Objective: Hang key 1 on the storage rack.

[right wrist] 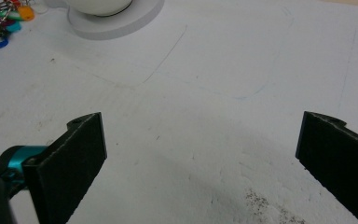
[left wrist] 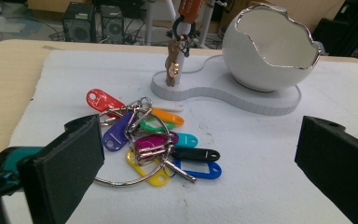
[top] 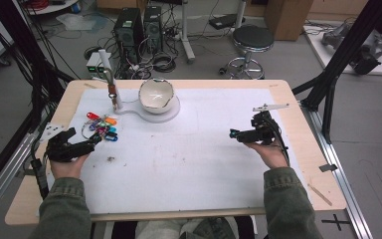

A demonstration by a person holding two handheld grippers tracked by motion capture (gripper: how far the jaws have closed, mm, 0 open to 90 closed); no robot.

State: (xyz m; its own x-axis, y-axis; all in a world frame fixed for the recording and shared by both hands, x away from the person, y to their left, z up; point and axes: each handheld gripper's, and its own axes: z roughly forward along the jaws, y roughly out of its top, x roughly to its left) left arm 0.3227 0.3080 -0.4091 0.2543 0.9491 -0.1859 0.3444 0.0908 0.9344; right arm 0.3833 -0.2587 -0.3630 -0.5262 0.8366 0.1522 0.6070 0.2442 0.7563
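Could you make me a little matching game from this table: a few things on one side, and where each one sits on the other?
Things:
1. bunch of keys
2. eggshell-shaped bowl
3. left tool
4. right tool

Places:
A. over bare white mat, jaws wide apart
B. on the round end of the white stand
C. flat on the mat, in front of the stand's post
D. jaws open, just short of the coloured tags

Pairs: 1-C, 2-B, 3-D, 4-A

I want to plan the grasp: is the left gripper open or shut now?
Open. In its own view the left gripper has its two black jaws far apart, with the bunch of key tags lying on the white mat between them, untouched.
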